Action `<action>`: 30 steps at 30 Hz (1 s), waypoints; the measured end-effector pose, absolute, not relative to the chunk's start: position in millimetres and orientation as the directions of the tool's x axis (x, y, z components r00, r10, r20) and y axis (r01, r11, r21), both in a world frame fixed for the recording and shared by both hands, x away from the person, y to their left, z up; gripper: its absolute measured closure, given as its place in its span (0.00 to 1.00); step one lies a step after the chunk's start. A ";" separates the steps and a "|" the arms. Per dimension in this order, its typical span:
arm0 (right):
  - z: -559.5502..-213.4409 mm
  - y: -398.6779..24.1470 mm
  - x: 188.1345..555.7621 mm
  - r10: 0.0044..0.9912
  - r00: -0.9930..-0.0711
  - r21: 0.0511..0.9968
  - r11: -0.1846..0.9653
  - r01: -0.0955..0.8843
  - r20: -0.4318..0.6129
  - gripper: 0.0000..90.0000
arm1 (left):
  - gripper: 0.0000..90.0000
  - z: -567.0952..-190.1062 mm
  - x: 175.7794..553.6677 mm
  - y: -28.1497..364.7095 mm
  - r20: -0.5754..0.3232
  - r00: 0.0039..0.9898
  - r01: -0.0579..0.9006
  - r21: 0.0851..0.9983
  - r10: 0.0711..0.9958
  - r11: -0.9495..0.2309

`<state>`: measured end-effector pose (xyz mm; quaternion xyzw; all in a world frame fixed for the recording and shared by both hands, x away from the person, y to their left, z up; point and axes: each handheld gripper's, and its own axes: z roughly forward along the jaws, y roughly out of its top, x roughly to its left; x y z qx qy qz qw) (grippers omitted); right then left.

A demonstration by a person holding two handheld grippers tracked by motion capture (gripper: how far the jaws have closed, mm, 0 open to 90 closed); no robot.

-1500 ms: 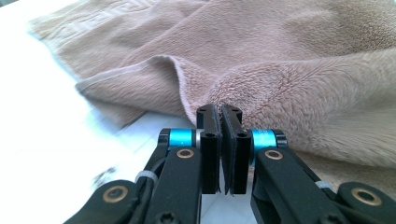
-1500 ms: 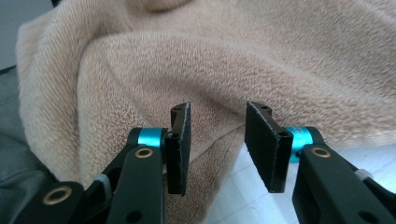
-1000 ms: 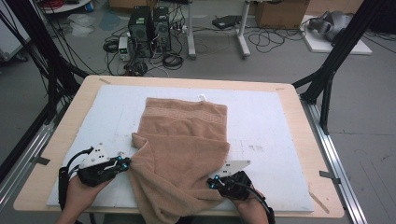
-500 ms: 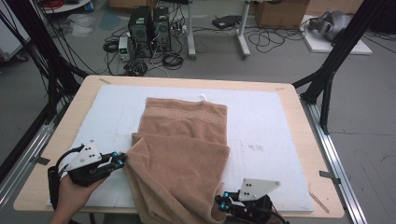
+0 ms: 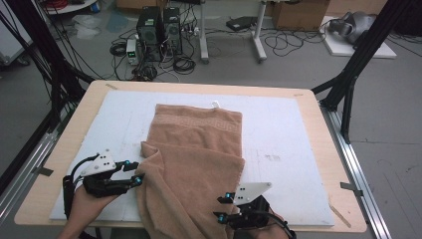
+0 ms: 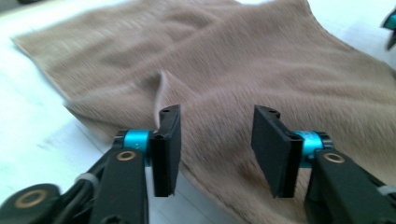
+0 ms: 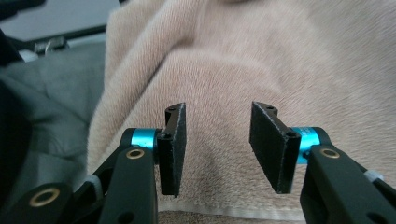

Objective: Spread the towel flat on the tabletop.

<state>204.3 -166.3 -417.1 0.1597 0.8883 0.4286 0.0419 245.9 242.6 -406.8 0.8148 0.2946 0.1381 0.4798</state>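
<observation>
Looking down from the high view, we find a tan towel (image 5: 196,159) lying on the white mat (image 5: 288,129) of the bench (image 5: 318,114), its far part flat with a patterned band and its near part folded over in loose creases and hanging past the bench's near edge. The left hand (image 5: 82,209) comes in from the bottom left with its forearm angled up and inward, and holds the left hand-held gripper (image 5: 137,178) roughly level, pointing right at the towel's left edge. The right hand (image 5: 271,229) sits low at the near edge, and the right hand-held gripper (image 5: 219,209) points left at the draped near part of the towel.

Turning to the left gripper view, we note the left hand-held gripper (image 6: 215,149) with its jaws standing apart, having just been opening. The towel (image 6: 233,60) lies beyond and beneath them, and neither pad presses on it.

In the right gripper view, the right hand-held gripper (image 7: 217,149) also has its jaws parted, having just been opening. The towel (image 7: 261,56) fills the space behind the jaws, with its hem (image 7: 224,210) running below them. We see no cloth pinched between the pads.
</observation>
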 end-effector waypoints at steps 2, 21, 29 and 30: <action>-424.9 -163.3 205.7 0.322 -0.945 0.758 0.600 0.255 0.063 0.63 | 0.55 -416.7 244.9 242.3 -0.069 0.788 0.373 0.844 0.612 -0.385; -400.8 -178.7 233.8 0.425 -0.904 0.783 0.549 0.294 0.041 0.92 | 1.00 -412.3 273.0 218.4 -0.009 0.777 0.357 0.830 0.630 -0.429; -400.3 -191.8 282.1 0.542 -0.838 0.766 0.514 0.387 0.060 0.91 | 0.99 -402.3 306.0 218.0 -0.036 0.743 0.388 0.837 0.668 -0.386; -402.5 -191.9 287.2 0.539 -0.839 0.763 0.513 0.393 0.070 0.90 | 0.99 -402.4 305.4 217.6 -0.045 0.749 0.389 0.837 0.661 -0.384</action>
